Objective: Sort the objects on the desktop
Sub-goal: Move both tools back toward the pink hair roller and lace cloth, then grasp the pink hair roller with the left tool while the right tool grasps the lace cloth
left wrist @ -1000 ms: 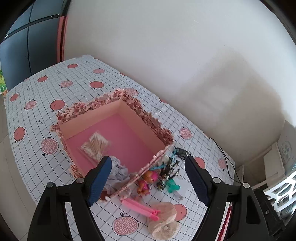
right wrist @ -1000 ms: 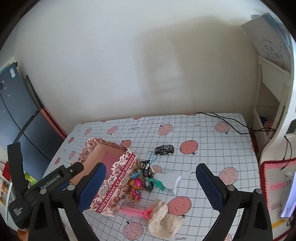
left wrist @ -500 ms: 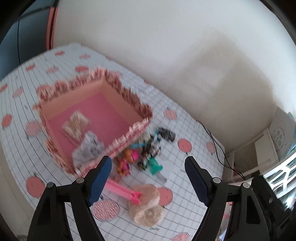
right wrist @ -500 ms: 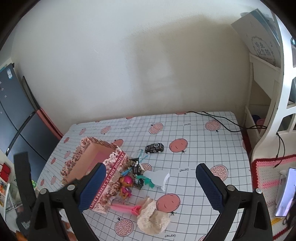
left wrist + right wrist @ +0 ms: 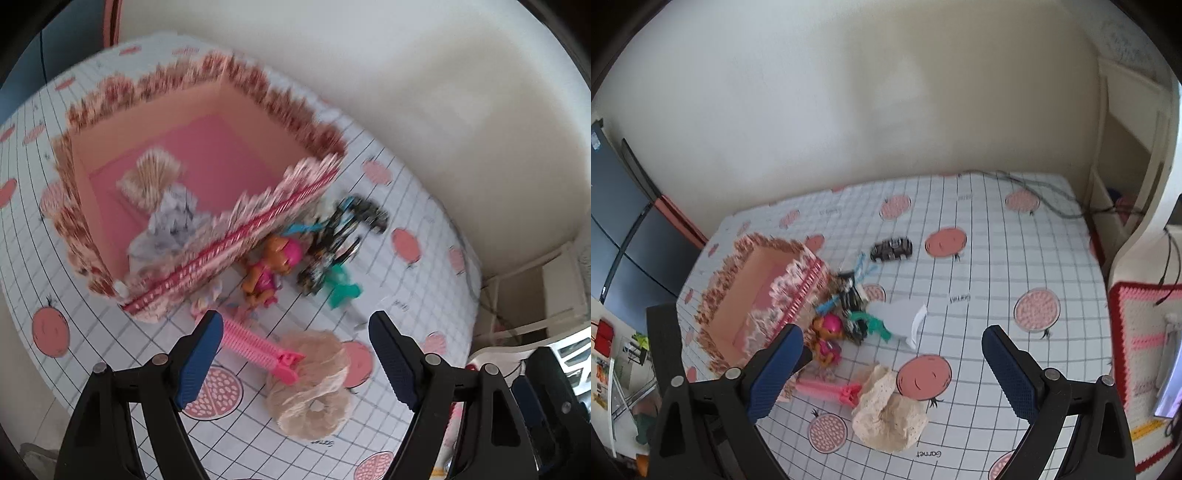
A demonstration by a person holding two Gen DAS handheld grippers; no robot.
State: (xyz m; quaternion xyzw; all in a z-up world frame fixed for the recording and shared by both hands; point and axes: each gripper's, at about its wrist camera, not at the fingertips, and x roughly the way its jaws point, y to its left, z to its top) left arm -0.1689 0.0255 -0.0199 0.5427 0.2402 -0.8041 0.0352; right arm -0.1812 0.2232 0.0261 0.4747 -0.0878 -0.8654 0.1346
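- The loose clutter sits on the table just beside the pink box (image 5: 207, 162): a small doll (image 5: 271, 264) with a pink cap touching the box's near wall, a tangle of dark and teal toys (image 5: 332, 236) next to it, a pink comb (image 5: 258, 349) in front, and a cream lace scrunchie (image 5: 310, 384) touching the comb's clip end.
- In the right wrist view a toy car (image 5: 891, 249) stands apart, farther back on the cloth, and a white paper scrap (image 5: 905, 317) lies beside the tangle.
- The box already holds 2 things, as far as the blur allows: a bundle of pale sticks (image 5: 153, 179) and a crumpled grey-white wad (image 5: 171, 218) against the near wall.
- The left gripper (image 5: 295, 354) has dropped toward the pile over the last second and tilted further down; the comb and scrunchie, earlier low in its view, now lie right between its blue fingers (image 5: 199, 358). Its jaws stand wide apart and hold nothing.
- The right gripper (image 5: 894, 373) has also sunk closer, jaws spread and empty (the scrunchie sits roughly centred between them).
- Judgement: both hands are closing in for a pick, probably comb or scrunchie first; most of the sorting remains undone.
- The checked tablecloth (image 5: 997, 288) with red fruit prints is otherwise bare toward the wall.
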